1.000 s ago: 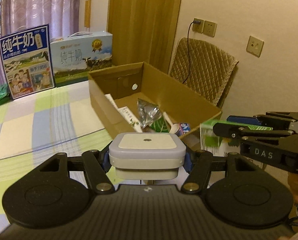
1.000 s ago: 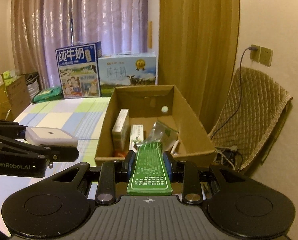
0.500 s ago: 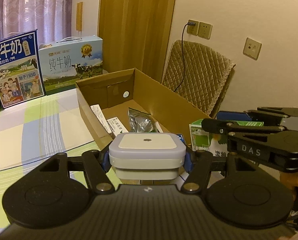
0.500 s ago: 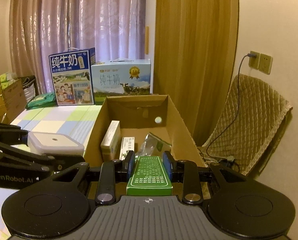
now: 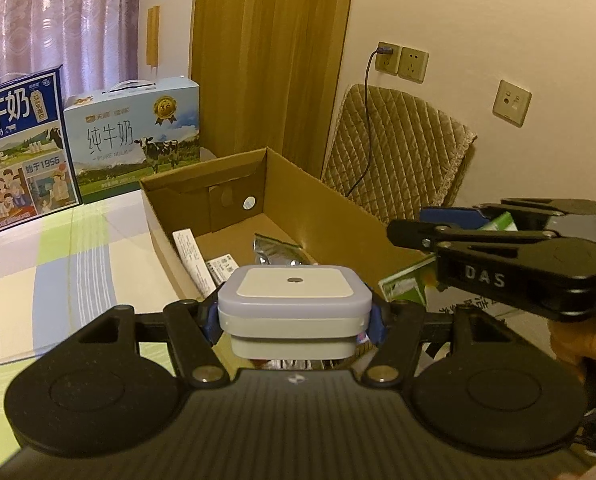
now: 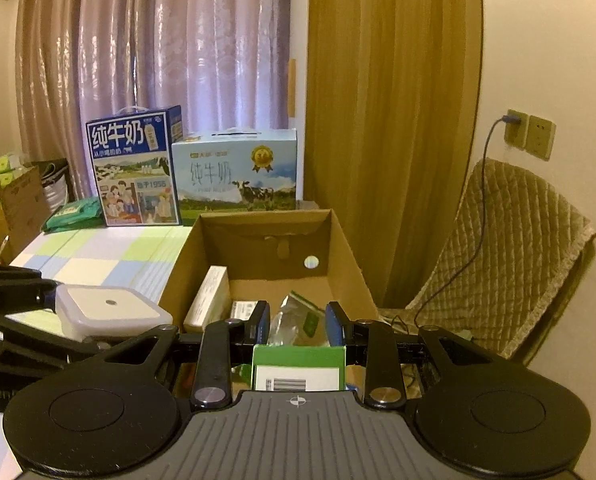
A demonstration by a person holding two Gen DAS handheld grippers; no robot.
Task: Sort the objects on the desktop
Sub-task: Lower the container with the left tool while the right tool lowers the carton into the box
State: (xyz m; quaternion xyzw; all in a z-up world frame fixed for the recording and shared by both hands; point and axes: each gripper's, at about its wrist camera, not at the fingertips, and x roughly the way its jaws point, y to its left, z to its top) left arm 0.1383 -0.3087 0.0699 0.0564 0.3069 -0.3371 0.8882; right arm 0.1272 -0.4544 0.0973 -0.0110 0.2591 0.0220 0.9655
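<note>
The white square plastic box with a small dark dot on its lid (image 5: 294, 286) is clamped between the blue pads of the left gripper (image 5: 294, 314). It is held flat, in the air, just before the near left corner of the open brown cardboard box (image 5: 338, 204).

The green and white paper carton (image 6: 298, 368) is at the right gripper (image 6: 298, 322). The right wrist view shows its end face with a barcode, low and close to the camera, between the bases of the two fingers. The blue pads stand about one carton width apart. I cannot tell if they press on it.

The left wrist view gives the side of this: the carton (image 5: 408, 284) is tilted and hangs below the black fingers, over the near right corner of the cardboard box. Only this view shows the person's hand (image 5: 578, 344) that grips the right tool from below.

Only the right wrist view shows the box interior well: a long white carton (image 6: 210, 300) lies along the left wall and a silver foil packet (image 6: 290, 304) is in the middle.

Both grippers point forward at about the same height, left beside right. The cardboard box rests on a checked green, blue and white tablecloth (image 5: 58, 248). Two milk cartons (image 6: 132, 168) stand behind it, before a pink curtain.
</note>
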